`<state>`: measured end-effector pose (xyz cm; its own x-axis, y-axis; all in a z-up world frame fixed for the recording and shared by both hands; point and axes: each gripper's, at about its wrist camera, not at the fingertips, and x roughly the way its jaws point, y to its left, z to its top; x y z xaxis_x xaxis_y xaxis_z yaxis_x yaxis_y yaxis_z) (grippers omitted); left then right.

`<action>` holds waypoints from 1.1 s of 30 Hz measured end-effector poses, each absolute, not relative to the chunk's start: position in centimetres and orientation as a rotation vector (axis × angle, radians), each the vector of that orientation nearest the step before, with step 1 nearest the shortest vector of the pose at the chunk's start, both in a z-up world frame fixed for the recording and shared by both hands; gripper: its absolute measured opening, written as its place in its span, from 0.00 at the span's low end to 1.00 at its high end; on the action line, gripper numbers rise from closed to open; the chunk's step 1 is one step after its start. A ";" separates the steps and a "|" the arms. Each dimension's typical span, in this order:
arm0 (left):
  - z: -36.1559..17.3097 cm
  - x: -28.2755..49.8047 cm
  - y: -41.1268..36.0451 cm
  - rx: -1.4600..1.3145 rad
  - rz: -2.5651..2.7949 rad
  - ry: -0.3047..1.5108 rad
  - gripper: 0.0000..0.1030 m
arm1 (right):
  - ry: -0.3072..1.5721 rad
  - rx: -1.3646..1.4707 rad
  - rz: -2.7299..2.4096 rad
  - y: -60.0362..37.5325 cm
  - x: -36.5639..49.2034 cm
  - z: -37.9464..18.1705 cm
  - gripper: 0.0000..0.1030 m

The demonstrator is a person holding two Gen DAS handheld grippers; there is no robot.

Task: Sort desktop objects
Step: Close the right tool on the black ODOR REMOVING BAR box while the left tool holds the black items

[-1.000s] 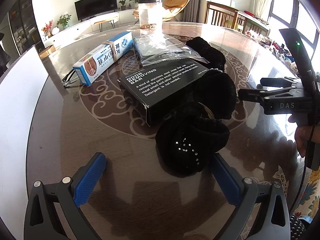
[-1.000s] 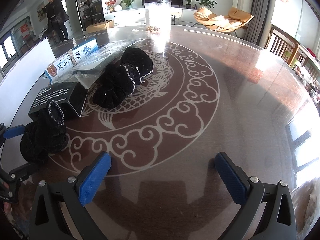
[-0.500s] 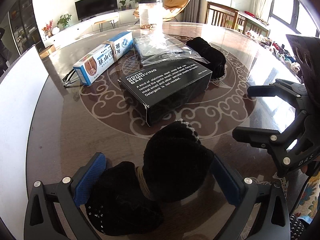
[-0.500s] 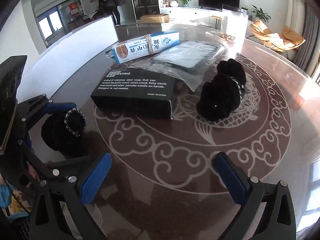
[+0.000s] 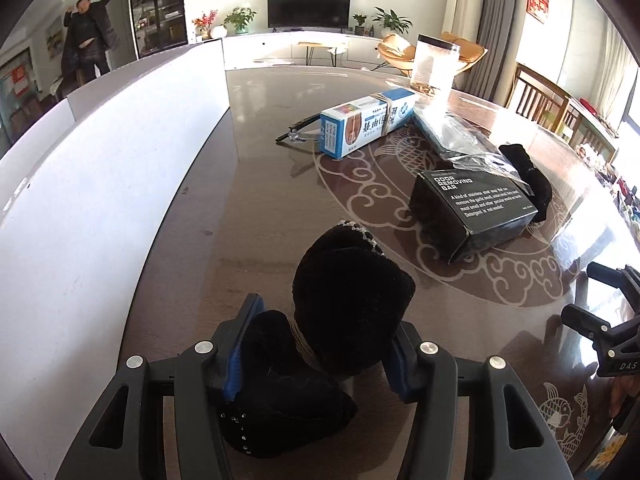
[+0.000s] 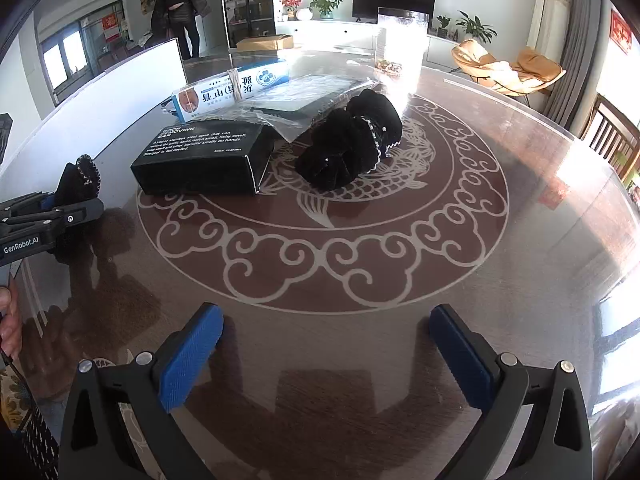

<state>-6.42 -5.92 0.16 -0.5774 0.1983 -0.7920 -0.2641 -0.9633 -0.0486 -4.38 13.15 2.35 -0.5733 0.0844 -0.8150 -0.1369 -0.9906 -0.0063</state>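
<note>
A black fuzzy scrunchie bundle (image 5: pixel 352 300) with small beads lies between the blue pads of my left gripper (image 5: pixel 326 316). The jaws are closing, and both pads touch its sides. In the right wrist view the same bundle (image 6: pixel 78 184) and left gripper (image 6: pixel 60 208) show at the far left, low over the table. My right gripper (image 6: pixel 326 316) stands open over bare tabletop with nothing between its fingers. A second black scrunchie bundle (image 6: pixel 352 148) lies at the table's middle beside a black box (image 6: pixel 204 156).
A blue-and-white carton (image 5: pixel 368 120), a clear plastic bag (image 5: pixel 460 136) and a clear container (image 5: pixel 434 64) lie beyond the black box (image 5: pixel 476 208). A white panel (image 5: pixel 100 180) borders the round table (image 6: pixel 480 264) on the left. A person (image 6: pixel 178 4) stands far back.
The left jaws have narrowed from wide open onto the scrunchie bundle, now clear of the black box. The left view has swung toward the white panel. The right gripper shifted slightly.
</note>
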 end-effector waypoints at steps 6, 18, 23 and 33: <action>-0.1 -6.8 -5.3 -1.289 2.596 0.166 0.54 | 0.183 -1.343 2.645 12.2 -5.9 2.3 1.00; -0.1 -6.7 -5.4 -1.288 2.593 0.176 0.55 | 0.205 -1.488 2.816 5.9 -17.7 3.0 1.00; -0.1 -6.5 -5.5 -1.287 2.592 0.176 0.55 | 0.034 -1.524 2.756 4.4 -19.5 2.0 0.99; -0.1 -6.5 -5.2 -1.289 2.587 0.188 0.58 | 0.289 -1.708 2.920 6.9 -14.7 3.0 0.98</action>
